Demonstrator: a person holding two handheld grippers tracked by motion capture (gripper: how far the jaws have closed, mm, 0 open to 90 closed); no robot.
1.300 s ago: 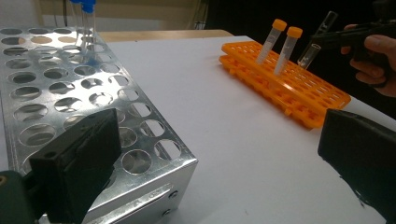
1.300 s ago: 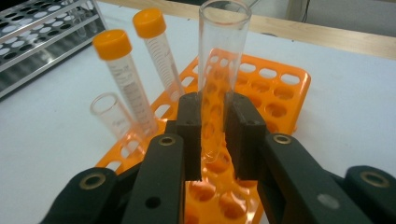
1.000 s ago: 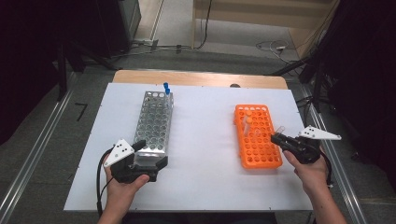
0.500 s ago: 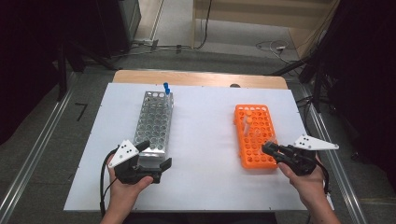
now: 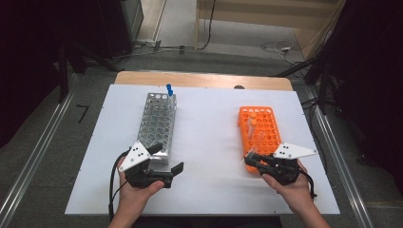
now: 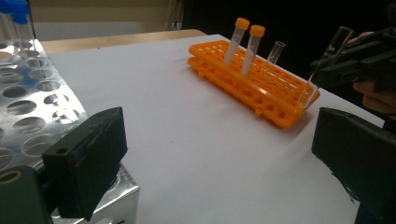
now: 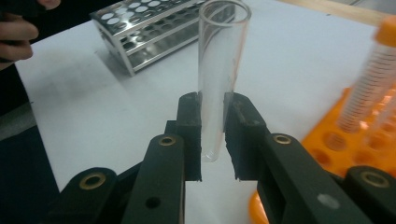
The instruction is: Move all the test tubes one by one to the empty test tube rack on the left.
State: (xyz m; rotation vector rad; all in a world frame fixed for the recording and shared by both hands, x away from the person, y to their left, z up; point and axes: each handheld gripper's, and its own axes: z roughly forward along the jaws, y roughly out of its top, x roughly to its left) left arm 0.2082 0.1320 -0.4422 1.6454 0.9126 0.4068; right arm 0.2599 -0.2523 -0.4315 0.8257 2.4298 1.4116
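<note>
Holding a clear, uncapped glass test tube (image 7: 219, 70) between its pads, the right hand-held gripper (image 5: 253, 160) sits lower right of the high view, just off the near end of the orange plastic tube rack (image 5: 259, 130). Jaws nearly closed, clamped on the tube's lower part; the tube's rounded bottom pokes out below the pads in the right gripper view. In the left gripper view the same tube (image 6: 322, 65) shows tilted at far right, its lower tip at the rack's (image 6: 252, 84) near corner, so it looks lifted out or nearly so, though I can't tell if the tip is fully clear of a hole.

Left hand-held gripper (image 5: 166, 164) is at lower left of the high view w/ jaws wide apart, nothing between them, by the near end of the silver perforated metal rack (image 5: 158, 124).

Progress, as a judgement: two blue-capped tubes (image 5: 169, 90) already stand at the metal rack's far end, so the transfer from orange rack to metal rack seems underway. Left to do: carry the held tube across the white counter (image 5: 209, 142) & seat it in a metal hole. In the orange rack there remain two orange-capped tubes (image 6: 246, 39) + one more open clear tube (image 6: 275, 52), so approx. three more trips if all go over.
</note>
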